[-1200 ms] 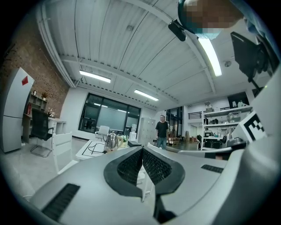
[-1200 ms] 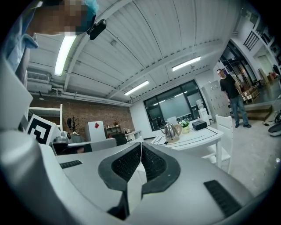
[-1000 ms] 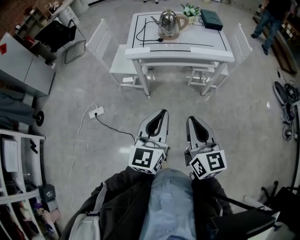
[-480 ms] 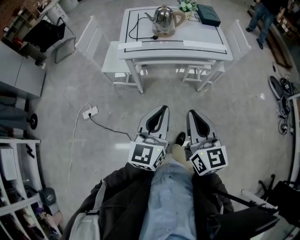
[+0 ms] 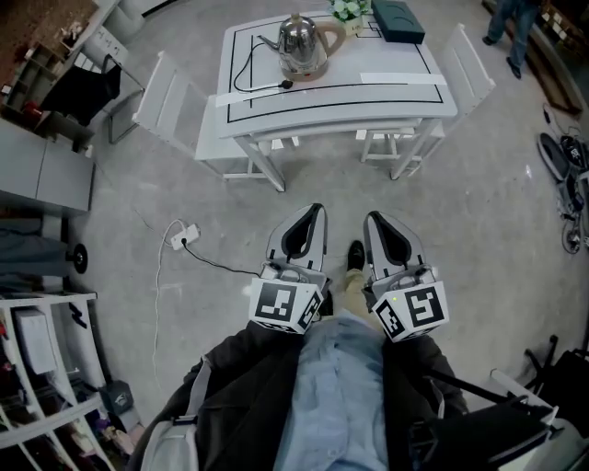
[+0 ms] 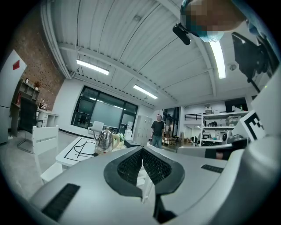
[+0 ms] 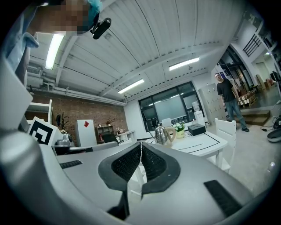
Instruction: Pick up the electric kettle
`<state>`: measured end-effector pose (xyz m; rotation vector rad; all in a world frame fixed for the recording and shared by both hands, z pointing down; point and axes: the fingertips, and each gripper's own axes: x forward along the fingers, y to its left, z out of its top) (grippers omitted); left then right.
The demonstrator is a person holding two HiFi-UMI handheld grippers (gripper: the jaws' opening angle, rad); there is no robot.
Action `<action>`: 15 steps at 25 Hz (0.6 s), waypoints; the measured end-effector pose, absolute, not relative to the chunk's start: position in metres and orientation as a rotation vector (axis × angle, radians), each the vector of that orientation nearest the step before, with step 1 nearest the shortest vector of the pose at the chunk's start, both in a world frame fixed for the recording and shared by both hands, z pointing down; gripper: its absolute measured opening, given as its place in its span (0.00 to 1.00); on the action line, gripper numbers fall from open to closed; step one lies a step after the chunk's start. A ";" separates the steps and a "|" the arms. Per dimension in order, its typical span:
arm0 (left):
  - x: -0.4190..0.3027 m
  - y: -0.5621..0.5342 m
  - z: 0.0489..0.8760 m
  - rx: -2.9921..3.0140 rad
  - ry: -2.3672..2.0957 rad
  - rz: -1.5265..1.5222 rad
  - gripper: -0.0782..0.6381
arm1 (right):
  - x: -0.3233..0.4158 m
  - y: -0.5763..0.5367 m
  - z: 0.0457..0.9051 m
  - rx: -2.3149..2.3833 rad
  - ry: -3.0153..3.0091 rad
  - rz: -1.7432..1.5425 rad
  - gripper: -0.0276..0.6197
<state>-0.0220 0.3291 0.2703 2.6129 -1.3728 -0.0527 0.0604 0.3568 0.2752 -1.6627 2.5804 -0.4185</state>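
Both hand-held grippers were clenched and empty. The left hand-held gripper [image 5: 316,214] had its ribbed pads pressed together with nothing between them, and so did the right hand-held gripper [image 5: 375,219], which was just beside it. They were held level side by side over the grey floor [image 5: 184,184], and the person's shoe [image 5: 356,253] showed between them.

The electric kettle [image 5: 302,41], steel with a pale handle, stood well ahead of both hand-held grippers, roughly in line with the left one and a little left of the right one. It sat on the white bench [image 5: 396,92] inside a black outline, and its black cord [image 5: 247,85] looped toward the near edge. A dark box [image 5: 398,20] and a small pot of flowers [image 5: 348,9] lay beyond the kettle, farther right.

A white chair [image 5: 170,97] stood at the bench's left end and another chair [image 5: 469,72] at its right. A power strip [image 5: 184,236] lay on the floor ahead and left of the left hand-held gripper. A person [image 5: 511,28] stood far off to the right, beyond the bench.
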 end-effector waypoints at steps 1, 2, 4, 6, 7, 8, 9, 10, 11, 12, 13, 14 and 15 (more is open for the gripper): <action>-0.016 0.321 0.271 2.613 -1.372 -0.043 0.12 | 0.066 0.349 0.276 -1.660 2.578 -0.426 0.07; -0.010 0.313 0.272 2.611 -1.371 -0.032 0.12 | 0.072 0.340 0.277 -1.658 2.576 -0.437 0.07; 0.002 0.296 0.275 2.605 -1.368 -0.003 0.12 | 0.083 0.321 0.280 -1.650 2.572 -0.461 0.07; 0.012 0.279 0.277 2.602 -1.371 0.026 0.12 | 0.092 0.303 0.283 -1.634 2.572 -0.483 0.07; 0.017 0.271 0.278 2.601 -1.376 0.039 0.12 | 0.095 0.295 0.284 -1.624 2.574 -0.493 0.07; 0.021 0.263 0.277 2.602 -1.381 0.049 0.12 | 0.099 0.287 0.285 -1.612 2.577 -0.502 0.07; 0.025 0.256 0.276 2.601 -1.386 0.058 0.12 | 0.102 0.278 0.286 -1.601 2.578 -0.509 0.07; 0.029 0.249 0.275 2.601 -1.391 0.067 0.12 | 0.106 0.270 0.286 -1.590 2.577 -0.514 0.07; 0.032 0.242 0.274 2.600 -1.398 0.075 0.12 | 0.109 0.262 0.285 -1.582 2.573 -0.518 0.07; 0.035 0.236 0.273 2.601 -1.406 0.082 0.12 | 0.113 0.253 0.283 -1.576 2.567 -0.521 0.07; 0.038 0.229 0.271 2.602 -1.415 0.087 0.12 | 0.116 0.246 0.281 -1.569 2.563 -0.521 0.07; 0.040 0.222 0.269 2.602 -1.425 0.091 0.12 | 0.119 0.239 0.280 -1.559 2.565 -0.516 0.07; 0.042 0.216 0.267 2.603 -1.434 0.095 0.12 | 0.121 0.233 0.278 -1.548 2.569 -0.511 0.07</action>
